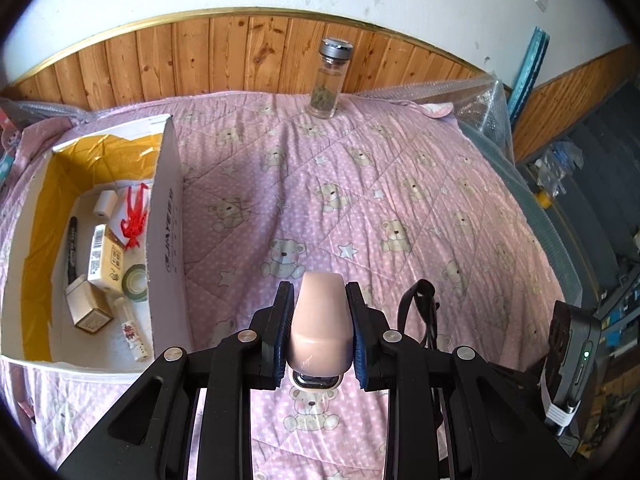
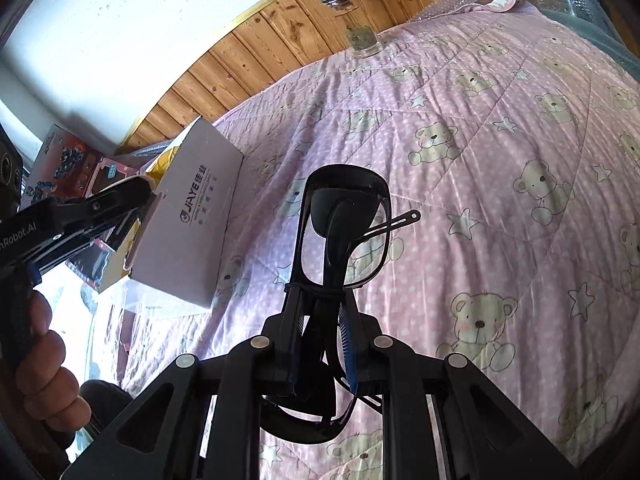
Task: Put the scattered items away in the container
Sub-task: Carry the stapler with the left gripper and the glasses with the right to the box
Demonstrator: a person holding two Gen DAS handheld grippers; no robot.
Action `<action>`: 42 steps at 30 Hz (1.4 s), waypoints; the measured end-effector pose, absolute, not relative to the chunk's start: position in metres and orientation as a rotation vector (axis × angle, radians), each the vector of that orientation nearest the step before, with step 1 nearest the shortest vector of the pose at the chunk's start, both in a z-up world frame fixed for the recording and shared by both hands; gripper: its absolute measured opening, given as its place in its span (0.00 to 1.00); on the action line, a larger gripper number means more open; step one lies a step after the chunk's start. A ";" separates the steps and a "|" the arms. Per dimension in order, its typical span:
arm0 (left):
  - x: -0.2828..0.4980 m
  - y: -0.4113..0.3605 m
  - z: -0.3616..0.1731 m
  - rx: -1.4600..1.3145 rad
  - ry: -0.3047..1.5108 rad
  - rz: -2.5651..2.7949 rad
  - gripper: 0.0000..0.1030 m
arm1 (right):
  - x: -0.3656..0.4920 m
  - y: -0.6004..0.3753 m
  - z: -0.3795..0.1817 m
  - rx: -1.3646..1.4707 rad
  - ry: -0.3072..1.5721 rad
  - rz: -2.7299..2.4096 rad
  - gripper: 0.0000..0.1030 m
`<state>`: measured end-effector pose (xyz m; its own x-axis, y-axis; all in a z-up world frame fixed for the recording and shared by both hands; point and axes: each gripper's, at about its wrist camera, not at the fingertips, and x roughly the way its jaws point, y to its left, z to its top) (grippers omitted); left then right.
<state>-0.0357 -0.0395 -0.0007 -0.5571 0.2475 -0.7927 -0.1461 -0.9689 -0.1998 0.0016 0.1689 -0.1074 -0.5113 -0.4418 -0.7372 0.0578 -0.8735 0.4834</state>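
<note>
My left gripper (image 1: 320,288) is shut on a pale pink rounded case (image 1: 320,320) with a metal part at its near end, held above the quilt just right of the box. The white cardboard box (image 1: 166,240), lined in yellow, lies at the left and holds several small items: a marker, cartons, a tape roll, a red tangle. My right gripper (image 2: 320,308) is shut on folded black-framed glasses (image 2: 344,232), one temple sticking out to the right. The box (image 2: 192,220) is to its left, with the left gripper (image 2: 100,208) beside it.
A pink quilt (image 1: 400,200) with a teddy-bear print covers the bed. A glass jar (image 1: 326,80) with a grey lid stands at the far edge by the wood-panelled wall. A person's hand (image 2: 44,360) holds the left gripper's handle. Bubble wrap and clutter lie past the bed's right side.
</note>
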 end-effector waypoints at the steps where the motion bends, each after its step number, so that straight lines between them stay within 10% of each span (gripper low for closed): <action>1: -0.033 -0.042 0.001 -1.334 -0.167 2.591 0.26 | 0.006 0.165 -0.105 1.351 -0.575 -2.435 0.18; 42: 0.020 -0.182 0.017 -1.208 -0.391 2.806 0.26 | 0.040 0.015 -0.003 1.090 -0.204 -2.430 0.18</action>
